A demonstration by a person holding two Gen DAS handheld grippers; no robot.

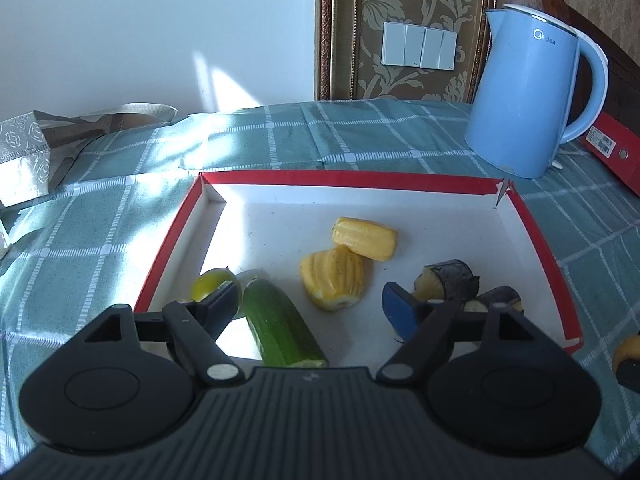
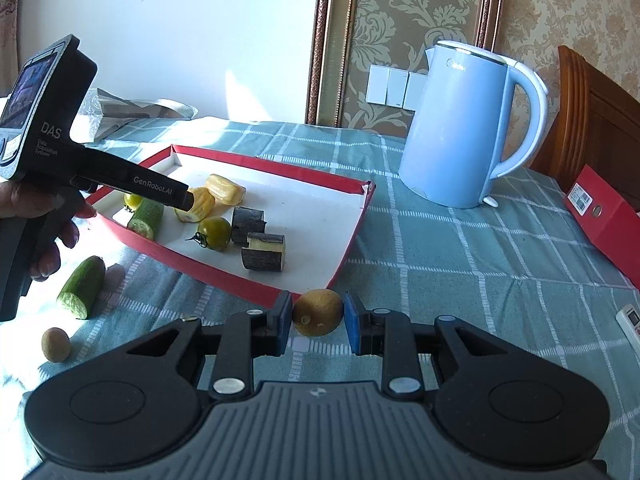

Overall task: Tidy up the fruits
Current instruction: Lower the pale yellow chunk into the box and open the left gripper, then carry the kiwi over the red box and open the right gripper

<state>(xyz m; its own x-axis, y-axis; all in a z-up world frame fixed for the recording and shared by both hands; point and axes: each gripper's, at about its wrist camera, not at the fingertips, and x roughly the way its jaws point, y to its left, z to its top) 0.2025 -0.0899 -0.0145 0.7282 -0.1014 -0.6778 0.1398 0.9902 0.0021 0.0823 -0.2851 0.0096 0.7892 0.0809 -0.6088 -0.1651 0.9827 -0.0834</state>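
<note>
Fruits: seven pieces lie in our red tray; a cucumber half and kiwi wait at eight o'clock on the bench. Right fingers clamp a brown fruit; left fingers gape empty.

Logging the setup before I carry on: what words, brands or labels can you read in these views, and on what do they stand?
"Midea": blue kettle, near its top.
"DAS", "Data Acquisition System": left gripper's screen housing.
"GenRobot.AI": that gripper's finger arm.
White barcode label on the red folder: too small to read.
Wall switches: marks too small.
</note>
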